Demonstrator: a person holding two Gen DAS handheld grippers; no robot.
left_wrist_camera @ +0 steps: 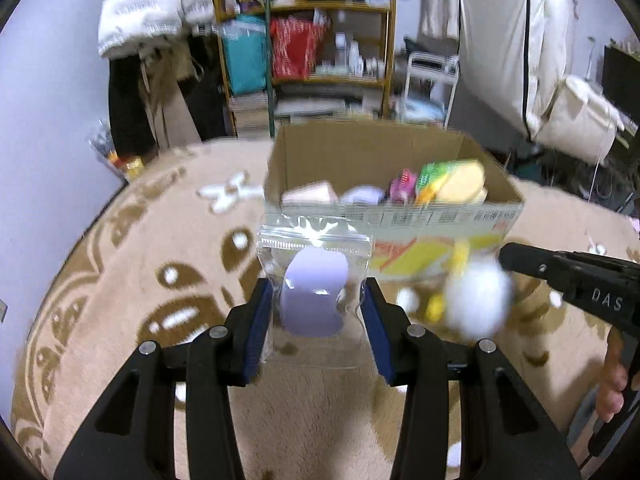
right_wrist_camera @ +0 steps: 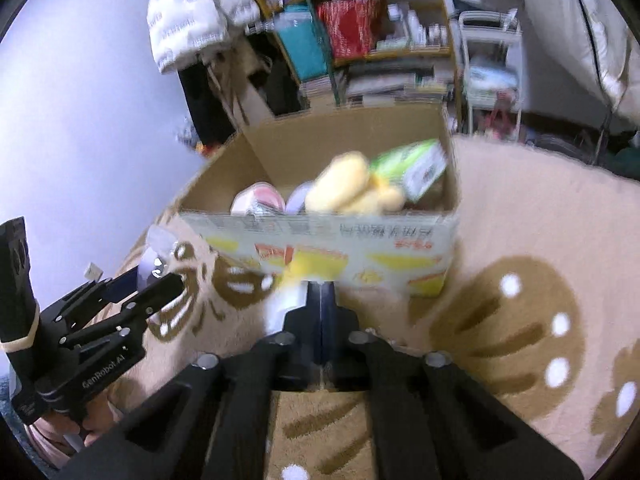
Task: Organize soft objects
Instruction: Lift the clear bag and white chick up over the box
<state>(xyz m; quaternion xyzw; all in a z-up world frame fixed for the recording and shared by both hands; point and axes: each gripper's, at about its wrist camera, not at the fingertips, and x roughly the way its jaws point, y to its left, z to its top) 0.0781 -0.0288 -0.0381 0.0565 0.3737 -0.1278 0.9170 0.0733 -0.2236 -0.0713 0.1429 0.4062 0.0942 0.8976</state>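
My left gripper (left_wrist_camera: 318, 300) is shut on a clear zip bag (left_wrist_camera: 316, 248) that holds a lilac sponge (left_wrist_camera: 312, 296), lifted above the rug in front of the cardboard box (left_wrist_camera: 400, 224). My right gripper (right_wrist_camera: 322, 292) is shut on a white and yellow plush toy (left_wrist_camera: 476, 300), seen blurred in the left wrist view just before the box front; in the right wrist view only its edge (right_wrist_camera: 280, 304) shows beside the fingers. The box (right_wrist_camera: 320, 240) holds several soft items, among them yellow sponges (right_wrist_camera: 348, 188) and a green pack (right_wrist_camera: 416, 168).
A beige rug with brown patterns (right_wrist_camera: 520, 320) covers the floor. Behind the box stand a cluttered shelf (left_wrist_camera: 320, 48), hanging clothes (left_wrist_camera: 152, 8) and a small white rack (left_wrist_camera: 432, 88). A white wall (right_wrist_camera: 80, 120) is at the left.
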